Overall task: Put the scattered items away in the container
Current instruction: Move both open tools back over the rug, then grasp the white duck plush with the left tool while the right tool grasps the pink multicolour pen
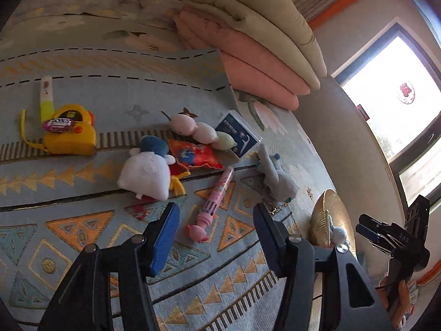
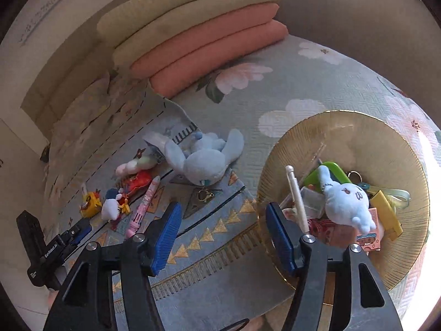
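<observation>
My left gripper [image 1: 216, 237] is open and empty, hovering over a pink pen [image 1: 212, 204] on the patterned mat. Beyond it lie a white-and-blue duck plush [image 1: 148, 171], a red pouch [image 1: 194, 155], a pink-and-green plush [image 1: 198, 131], a blue card box [image 1: 238, 135], a light-blue bunny plush [image 1: 274, 176] and a yellow toy [image 1: 70, 135] with a candy on top. My right gripper [image 2: 223, 237] is open and empty, beside the gold bowl [image 2: 397, 149], which holds a small white plush [image 2: 346, 201], a pen and several small items. The bunny plush [image 2: 202, 157] lies left of the bowl.
Folded pink and beige quilts [image 1: 256, 44] are stacked at the back of the bed. A white-and-green tube [image 1: 46, 96] lies behind the yellow toy. A window [image 1: 391, 91] is at the right. The right gripper also shows in the left wrist view [image 1: 372, 231].
</observation>
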`<state>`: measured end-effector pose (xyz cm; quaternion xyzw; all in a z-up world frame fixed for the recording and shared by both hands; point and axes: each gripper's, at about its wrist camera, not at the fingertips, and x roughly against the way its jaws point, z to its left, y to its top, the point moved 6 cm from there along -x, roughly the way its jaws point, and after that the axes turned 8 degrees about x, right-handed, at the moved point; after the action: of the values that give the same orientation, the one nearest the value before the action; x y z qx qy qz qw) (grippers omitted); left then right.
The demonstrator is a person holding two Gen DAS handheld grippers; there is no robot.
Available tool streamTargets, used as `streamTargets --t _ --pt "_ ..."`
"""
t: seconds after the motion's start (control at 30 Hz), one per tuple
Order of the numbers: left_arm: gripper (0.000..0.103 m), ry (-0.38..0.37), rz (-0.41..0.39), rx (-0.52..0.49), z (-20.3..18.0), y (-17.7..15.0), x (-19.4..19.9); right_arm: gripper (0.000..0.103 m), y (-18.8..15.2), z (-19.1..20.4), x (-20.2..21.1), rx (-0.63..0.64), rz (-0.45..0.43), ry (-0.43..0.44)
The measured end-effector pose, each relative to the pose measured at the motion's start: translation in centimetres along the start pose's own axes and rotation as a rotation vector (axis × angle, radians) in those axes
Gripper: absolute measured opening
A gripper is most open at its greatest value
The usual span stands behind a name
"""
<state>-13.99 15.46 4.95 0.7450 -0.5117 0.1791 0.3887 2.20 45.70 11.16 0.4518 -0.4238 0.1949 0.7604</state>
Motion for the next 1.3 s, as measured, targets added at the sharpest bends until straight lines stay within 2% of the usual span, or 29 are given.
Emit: streamTargets --t 0.1,0.2,0.33,0.43,0.5,0.63,0.7,0.8,0.9,1.1,1.13,1.17,1.23,1.3 --pt "0.052 0.009 -0.068 0.090 4.0 1.8 1.6 0.065 -0.1 3.9 -2.0 0.046 0.046 0.042" --pt "0.052 0.024 -0.113 0.125 6.9 3.5 2.5 0.066 -0.2 7.7 -4.2 0.058 0.095 0.091" --pt "0.052 0.058 -0.124 0.142 9.4 5.0 2.2 0.068 -0.2 12.3 -7.3 0.059 0.149 0.139" --pt "0.052 0.057 -0.117 0.147 10.3 5.1 1.5 0.072 -0.7 14.5 -9.9 0.045 0.186 0.136" --pt "0.052 0.046 -0.097 0.118 10.0 4.9 0.9 0.073 -1.3 15.1 -11.6 0.028 0.204 0.121" --pt "0.052 0.028 -0.089 -0.026 7.2 4.5 -0.2 0.073 -2.2 15.2 -13.4 0.043 0.199 0.045" --pt "0.059 -0.003 -0.080 -0.084 5.7 3.9 -0.9 0.073 -2.5 15.2 -14.1 0.053 0.192 0.018" --pt "0.062 -0.033 -0.065 -0.125 4.4 3.2 -2.4 0.073 -2.7 15.1 -15.3 0.038 0.193 0.006" --pt "0.062 -0.032 -0.056 -0.133 4.2 2.8 -3.5 0.073 -2.8 15.4 -16.3 0.030 0.195 0.004" --pt "0.062 -0.006 -0.054 -0.143 3.8 2.5 -5.4 0.072 -2.9 15.9 -17.8 0.100 0.173 -0.077" --pt "0.064 0.001 -0.051 -0.149 3.7 2.4 -5.8 0.070 -3.2 15.8 -18.2 0.114 0.176 -0.087" --pt "0.069 0.024 -0.043 -0.162 3.7 2.3 -6.3 0.070 -3.4 15.8 -18.6 0.132 0.177 -0.098" --pt "0.071 0.086 -0.026 -0.177 4.0 2.1 -7.7 0.068 -3.7 16.3 -18.6 0.193 0.152 -0.142" --pt "0.071 0.116 -0.023 -0.186 4.2 2.1 -8.9 0.061 -3.8 16.9 -18.5 0.259 0.142 -0.166"
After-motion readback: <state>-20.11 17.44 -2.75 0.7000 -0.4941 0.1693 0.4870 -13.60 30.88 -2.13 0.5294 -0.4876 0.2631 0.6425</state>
